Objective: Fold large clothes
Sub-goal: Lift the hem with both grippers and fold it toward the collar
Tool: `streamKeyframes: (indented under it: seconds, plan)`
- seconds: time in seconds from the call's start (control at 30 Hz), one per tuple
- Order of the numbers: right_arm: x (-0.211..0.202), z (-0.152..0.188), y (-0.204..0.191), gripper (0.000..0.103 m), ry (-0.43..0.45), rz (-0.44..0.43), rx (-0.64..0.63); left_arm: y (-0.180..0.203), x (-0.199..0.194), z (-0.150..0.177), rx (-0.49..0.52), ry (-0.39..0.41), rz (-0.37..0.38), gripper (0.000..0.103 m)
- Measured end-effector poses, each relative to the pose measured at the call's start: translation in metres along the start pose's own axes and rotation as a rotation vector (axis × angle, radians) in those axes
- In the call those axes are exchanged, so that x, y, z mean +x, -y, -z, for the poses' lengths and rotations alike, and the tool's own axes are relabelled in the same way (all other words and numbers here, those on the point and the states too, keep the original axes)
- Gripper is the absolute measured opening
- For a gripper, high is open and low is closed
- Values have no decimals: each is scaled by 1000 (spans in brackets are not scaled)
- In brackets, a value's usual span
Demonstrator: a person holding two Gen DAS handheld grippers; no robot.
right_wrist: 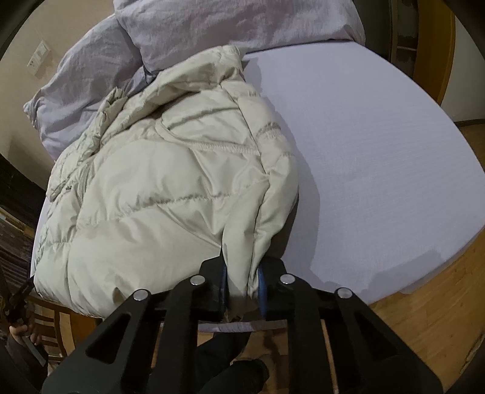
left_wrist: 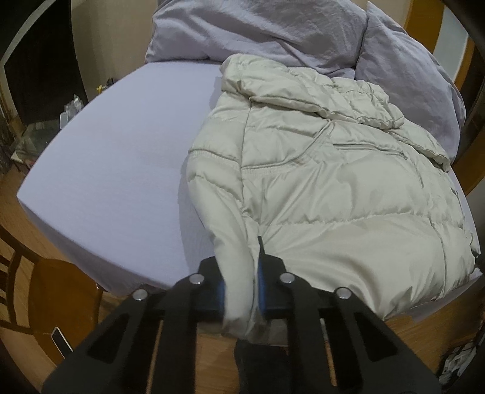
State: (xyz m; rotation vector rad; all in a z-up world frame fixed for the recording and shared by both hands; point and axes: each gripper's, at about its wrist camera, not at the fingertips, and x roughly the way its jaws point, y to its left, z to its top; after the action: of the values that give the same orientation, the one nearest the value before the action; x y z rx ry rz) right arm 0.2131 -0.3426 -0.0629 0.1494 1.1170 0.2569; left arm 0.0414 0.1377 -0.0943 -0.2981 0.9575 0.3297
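A cream quilted puffer jacket (left_wrist: pixel 333 181) lies on the lavender bed sheet (left_wrist: pixel 115 157), its collar toward the pillows. In the left wrist view my left gripper (left_wrist: pixel 241 291) is shut on the jacket's near left hem corner, cloth bunched between the blue pads. In the right wrist view the same jacket (right_wrist: pixel 157 188) spreads to the left, and my right gripper (right_wrist: pixel 242 288) is shut on its near right hem corner. Both pinched corners hang just past the bed's near edge.
Grey-lilac pillows (left_wrist: pixel 272 27) are piled at the head of the bed. A wooden chair (left_wrist: pixel 51 291) stands at the left on the wooden floor (right_wrist: pixel 424 318). The bare sheet (right_wrist: pixel 379 136) stretches right of the jacket. Clutter lies on the floor at far left (left_wrist: pixel 36 133).
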Motion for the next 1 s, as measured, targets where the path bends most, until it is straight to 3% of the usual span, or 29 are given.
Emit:
streamKeyframes:
  seconds: [0.2,0.33,0.7,1.0]
  plan:
    - [-21,-20,-8,13,77,-42,6,0,-15,-14,6,38,13,11]
    - [-33,-46,-22,13,137,-67,-10,3,-31,-41,0,92,27,10]
    - [-41,-134,-60,13,278,-79,-40,30,-47,-153,21,242,28,9]
    - [-17,-199,-81,13,330,-50,-39,40,-14,-236,6,265,21,9]
